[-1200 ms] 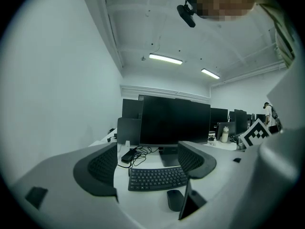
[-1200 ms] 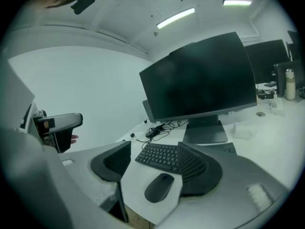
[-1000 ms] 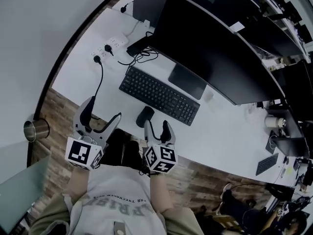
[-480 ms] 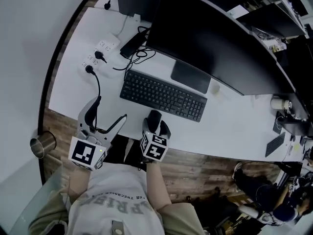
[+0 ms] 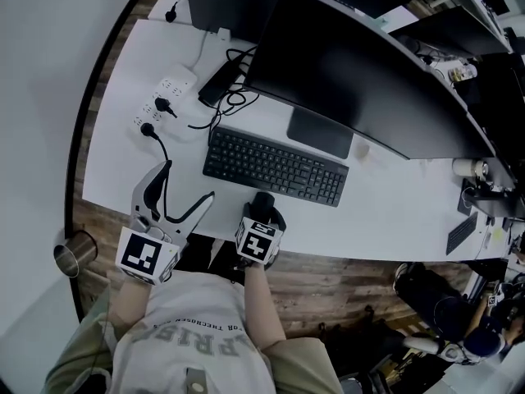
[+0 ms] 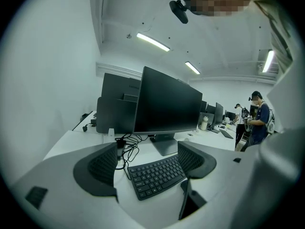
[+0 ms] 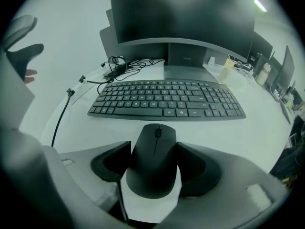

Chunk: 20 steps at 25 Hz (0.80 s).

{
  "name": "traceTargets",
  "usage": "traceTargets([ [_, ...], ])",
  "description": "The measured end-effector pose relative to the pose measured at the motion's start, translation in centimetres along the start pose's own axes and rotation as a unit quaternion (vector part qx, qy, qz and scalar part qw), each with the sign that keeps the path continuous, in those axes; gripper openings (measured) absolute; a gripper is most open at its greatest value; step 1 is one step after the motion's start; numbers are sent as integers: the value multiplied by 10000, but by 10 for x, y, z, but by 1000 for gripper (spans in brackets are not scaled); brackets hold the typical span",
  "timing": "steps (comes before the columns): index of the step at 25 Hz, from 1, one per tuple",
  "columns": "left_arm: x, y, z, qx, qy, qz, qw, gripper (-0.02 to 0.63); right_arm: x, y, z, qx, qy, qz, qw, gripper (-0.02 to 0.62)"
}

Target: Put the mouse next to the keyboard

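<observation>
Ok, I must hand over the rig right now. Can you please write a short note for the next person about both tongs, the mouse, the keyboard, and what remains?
The right tongs are shut on the mouse, one pad against each side. The mouse seems to rest on the desk.
The left tongs are open and empty, over the desk's near edge toward the left end of the keyboard.
The mouse lies just in front of the keyboard's near long edge, about mid-length, not touching it.
Done: the mouse is grasped.
Left: probably move it to bare desk beside the keyboard's right end, set it down and open the tongs.
</observation>
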<state>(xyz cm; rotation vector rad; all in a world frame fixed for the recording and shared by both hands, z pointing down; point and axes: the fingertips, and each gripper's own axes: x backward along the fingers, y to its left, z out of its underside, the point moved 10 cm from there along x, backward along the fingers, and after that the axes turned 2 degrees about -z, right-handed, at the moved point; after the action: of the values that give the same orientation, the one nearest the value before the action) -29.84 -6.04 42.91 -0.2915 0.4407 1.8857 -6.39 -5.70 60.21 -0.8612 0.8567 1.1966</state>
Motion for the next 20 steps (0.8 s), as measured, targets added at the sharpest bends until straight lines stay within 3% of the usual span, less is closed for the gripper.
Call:
traceTargets([
  [12, -15, -12, -7, -153, 13, 252, 9996, 379, 6, -13, -1, -304, -24, -173, 9994, 296],
  [20, -30, -49, -5, -148, -9, 280, 9995, 379, 25, -57, -6, -358, -267, -112, 9989, 296],
])
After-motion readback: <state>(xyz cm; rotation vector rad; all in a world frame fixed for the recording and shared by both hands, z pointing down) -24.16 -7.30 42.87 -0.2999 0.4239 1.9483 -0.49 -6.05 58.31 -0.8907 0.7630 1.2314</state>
